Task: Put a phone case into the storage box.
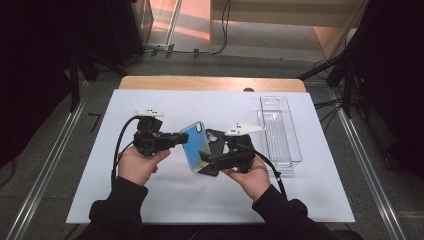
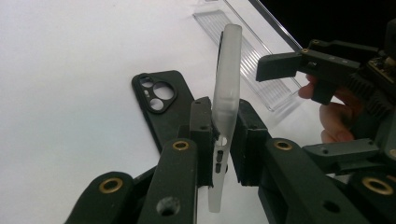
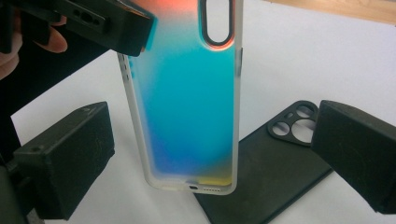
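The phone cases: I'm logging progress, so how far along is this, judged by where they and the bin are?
Done: nothing is in the clear bin yet. In hand: the left gripper is shut on the blue case, lifted on edge; the right gripper is open beside it. Left: the black case lies flat on the table.

Left gripper (image 2: 224, 140), fingers (image 2: 201, 135) closed on the edge of a frosted translucent phone case (image 2: 226, 88), which stands upright, edge-on, between them. Beyond the fingers, to their left, a black phone case (image 2: 163, 109) lies flat on the white desk (image 2: 70, 70). Farther ahead rests a clear plastic tray (image 2: 254, 51). To the right, the right gripper (image 2: 299, 98) with its fingers apart, held by a hand (image 2: 343, 116).
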A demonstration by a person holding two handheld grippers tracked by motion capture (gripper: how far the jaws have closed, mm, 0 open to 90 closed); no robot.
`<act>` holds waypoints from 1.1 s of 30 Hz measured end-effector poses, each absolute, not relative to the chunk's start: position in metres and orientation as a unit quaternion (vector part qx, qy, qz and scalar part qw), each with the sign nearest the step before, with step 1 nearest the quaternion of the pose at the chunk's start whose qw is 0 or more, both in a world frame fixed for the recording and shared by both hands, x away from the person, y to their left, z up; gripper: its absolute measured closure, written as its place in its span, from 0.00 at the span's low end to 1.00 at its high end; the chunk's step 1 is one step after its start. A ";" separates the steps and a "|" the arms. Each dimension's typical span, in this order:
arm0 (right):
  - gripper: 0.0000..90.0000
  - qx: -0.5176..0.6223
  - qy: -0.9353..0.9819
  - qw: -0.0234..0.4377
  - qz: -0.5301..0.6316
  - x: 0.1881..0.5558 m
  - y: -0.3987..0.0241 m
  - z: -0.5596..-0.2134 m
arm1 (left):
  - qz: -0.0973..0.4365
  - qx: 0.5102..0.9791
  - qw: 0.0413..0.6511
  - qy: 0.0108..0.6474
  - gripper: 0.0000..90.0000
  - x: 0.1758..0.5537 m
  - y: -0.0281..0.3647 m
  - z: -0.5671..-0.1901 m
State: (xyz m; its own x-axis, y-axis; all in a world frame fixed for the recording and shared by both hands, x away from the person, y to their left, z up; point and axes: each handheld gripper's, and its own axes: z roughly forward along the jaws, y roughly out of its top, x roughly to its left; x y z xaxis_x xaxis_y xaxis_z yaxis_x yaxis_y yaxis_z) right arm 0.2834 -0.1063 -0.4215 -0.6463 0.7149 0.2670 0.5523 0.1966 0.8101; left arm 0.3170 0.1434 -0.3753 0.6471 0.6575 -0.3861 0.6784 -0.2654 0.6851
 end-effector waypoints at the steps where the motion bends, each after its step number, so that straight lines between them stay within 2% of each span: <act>1: 0.00 0.414 0.769 0.086 0.479 0.283 -0.105 -0.422 | -0.011 0.795 0.437 0.420 0.89 0.316 0.142 -0.375; 29: 0.00 0.421 0.773 0.090 0.466 0.286 -0.081 -0.435 | -0.024 0.807 0.433 0.400 0.89 0.303 0.116 -0.381; 33: 0.16 0.418 0.771 0.084 0.474 0.287 -0.085 -0.434 | -0.024 0.806 0.436 0.398 0.89 0.302 0.114 -0.381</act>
